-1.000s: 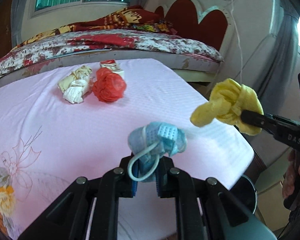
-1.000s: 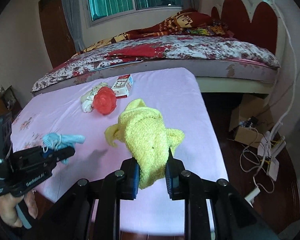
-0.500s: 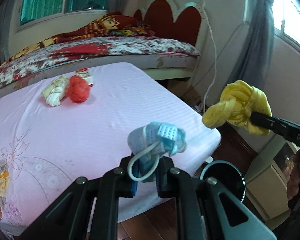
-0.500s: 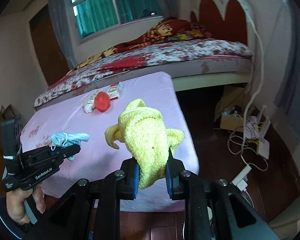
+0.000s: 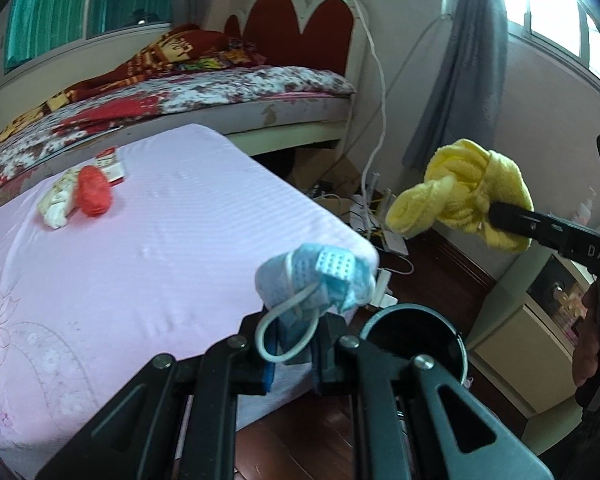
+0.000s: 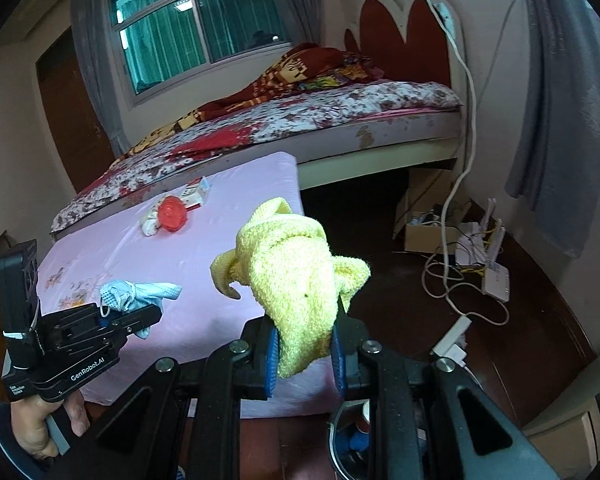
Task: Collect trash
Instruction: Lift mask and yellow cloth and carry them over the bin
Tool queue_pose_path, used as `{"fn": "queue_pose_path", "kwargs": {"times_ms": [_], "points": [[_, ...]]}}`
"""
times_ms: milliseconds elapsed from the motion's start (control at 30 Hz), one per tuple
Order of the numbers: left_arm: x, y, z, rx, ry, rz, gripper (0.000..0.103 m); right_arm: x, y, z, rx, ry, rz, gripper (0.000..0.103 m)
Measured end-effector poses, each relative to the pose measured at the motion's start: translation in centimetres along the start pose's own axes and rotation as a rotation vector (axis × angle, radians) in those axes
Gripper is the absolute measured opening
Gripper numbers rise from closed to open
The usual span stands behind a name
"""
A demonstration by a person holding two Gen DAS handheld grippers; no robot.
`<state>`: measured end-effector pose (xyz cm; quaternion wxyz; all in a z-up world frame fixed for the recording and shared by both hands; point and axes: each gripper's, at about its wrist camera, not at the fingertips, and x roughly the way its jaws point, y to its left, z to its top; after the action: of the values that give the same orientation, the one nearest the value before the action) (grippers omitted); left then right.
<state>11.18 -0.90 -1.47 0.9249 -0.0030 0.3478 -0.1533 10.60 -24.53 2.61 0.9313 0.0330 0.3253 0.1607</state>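
Two pieces of trash are already off the table, one in each claw. Nearest in the left wrist view, the left gripper is closed on a crumpled blue face mask, pinched low so the bulk stands above the jaws and one white ear loop hangs loose in front of them. The mask looks very light and limp; it should drop freely once the jaws part, though the loop could catch on a finger, so holding the wadded body and not the strap is the safer grip. Just below and to the right sits the dark round trash bin on the floor, near the table's corner.

The right gripper is clamped on a knotted yellow cloth, held by its lower tail with the knot above. It looks soft, thick and a little heavier than the mask, unlikely to slip or break; the knot gives a firm lump to squeeze.

Further off, on the pink table, three pieces remain close together: a red plastic bag balled up, a white wad touching its left side, and a small red-and-white carton just behind. The bag and wad should crush easily; the carton looks stiffer and is best gripped across its narrow sides.
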Motion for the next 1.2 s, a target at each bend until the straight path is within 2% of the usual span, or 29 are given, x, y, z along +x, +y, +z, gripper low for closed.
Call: {"fn": "queue_pose_path", "kwargs": {"times_ms": [367,767,933,1200], "points": [[2.2,-5.7,-0.4,0.089,0.051,-0.077,0.015,-2.1,-5.5,-2.8,0.070,0.034,-0.079,0.023],[5.2,-11.6,-1.8,0.185,0.131,-0.158,0.015,-3.1,-10.0,-6.7,0.064,0.102,-0.186,0.023],[6.6,-13.5,-2.8,0.214,0.180,-0.202,0.015,-2.7,-11.5,-8.1,0.070,0.142,-0.215,0.023],[9.1,-15.1,-4.2,0.238,0.248,-0.230,0.015,-0.6,-12.5,-10.4,0.055,0.222,-0.228,0.023]]}}
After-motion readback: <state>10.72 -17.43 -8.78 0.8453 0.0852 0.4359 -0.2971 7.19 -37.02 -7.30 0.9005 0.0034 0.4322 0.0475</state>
